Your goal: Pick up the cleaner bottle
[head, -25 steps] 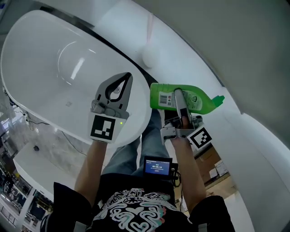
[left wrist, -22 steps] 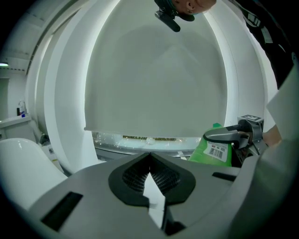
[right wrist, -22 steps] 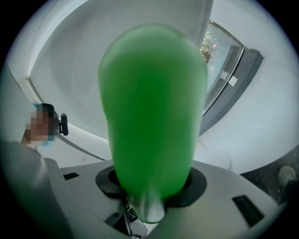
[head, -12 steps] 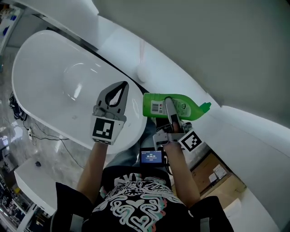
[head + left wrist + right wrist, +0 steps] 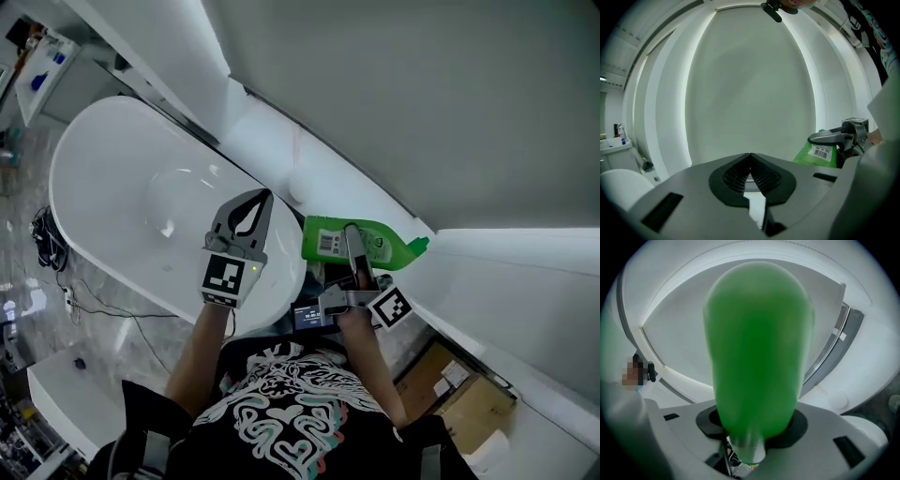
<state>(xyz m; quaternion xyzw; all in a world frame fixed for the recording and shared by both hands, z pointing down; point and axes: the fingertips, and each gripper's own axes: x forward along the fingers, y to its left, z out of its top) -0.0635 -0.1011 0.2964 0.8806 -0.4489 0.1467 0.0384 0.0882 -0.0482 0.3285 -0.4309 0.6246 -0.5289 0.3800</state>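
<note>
The green cleaner bottle (image 5: 361, 242) lies sideways in the air, its cap pointing right, held by my right gripper (image 5: 352, 236), which is shut across its middle. In the right gripper view the bottle (image 5: 757, 357) fills the centre, clamped between the jaws. From the left gripper view the bottle (image 5: 817, 153) shows at the right with its barcode label, the right gripper's finger across it. My left gripper (image 5: 255, 202) hangs over the white bathtub (image 5: 112, 197), jaws shut on nothing; the left gripper view shows its tips (image 5: 750, 157) meeting.
A white curved ledge (image 5: 309, 164) runs behind the tub toward the right. Cardboard boxes (image 5: 464, 398) sit on the floor at lower right. Cables (image 5: 47, 239) trail on the marble floor left of the tub. A small screen (image 5: 309, 317) hangs at the person's waist.
The head view has pulled back and tilted, so tub and ledge appear smaller. Both grippers keep their hold and spacing; the bottle stays clamped in the right one.
</note>
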